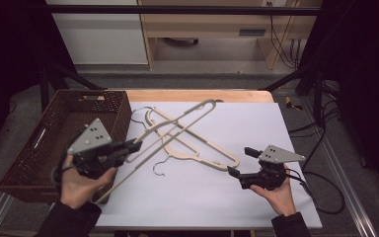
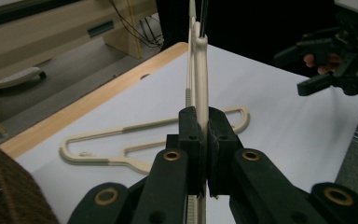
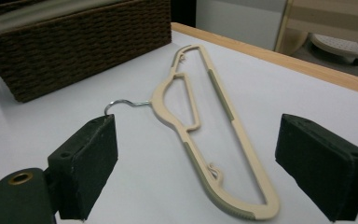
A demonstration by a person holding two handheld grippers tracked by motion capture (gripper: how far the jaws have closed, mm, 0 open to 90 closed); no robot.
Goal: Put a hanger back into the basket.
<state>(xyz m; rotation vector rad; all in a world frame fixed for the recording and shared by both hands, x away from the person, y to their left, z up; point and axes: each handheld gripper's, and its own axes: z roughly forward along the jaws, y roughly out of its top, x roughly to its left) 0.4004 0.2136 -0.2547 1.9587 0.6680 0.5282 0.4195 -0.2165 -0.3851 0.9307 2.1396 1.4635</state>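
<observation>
A person sits at a table covered by a white sheet (image 1: 256, 148), holding a black two-jaw gripper in each hand. The left gripper (image 1: 135, 144) has its jaws clamped on the thin edge of a beige plastic clothes hanger (image 1: 177, 127), which it holds lifted and tilted above the table so that the hanger crosses over a second hanger; in the left gripper view the held hanger runs straight up between the closed jaws, seen edge on. The lifted hanger is close to the dark brown woven basket (image 1: 44, 133) that stands at the left side of the table, so the likely aim, judged from this layout, is to put hangers into that basket. The second beige hanger (image 3: 205, 121) lies flat on the white sheet near the middle of the table, with its thin metal hook (image 3: 121, 104) pointing toward the person. It is a slim, rounded loop with an inner bar and greyer, ribbed non-slip strips along its arms. The right gripper (image 1: 239, 160) rests low near the right end of this flat hanger with its jaws wide apart and nothing between them, probably ready to take it. The basket has a tight, rough weave and a cut-out handle in its wall. A pale wooden table edge (image 1: 197, 95) shows beyond the sheet
</observation>
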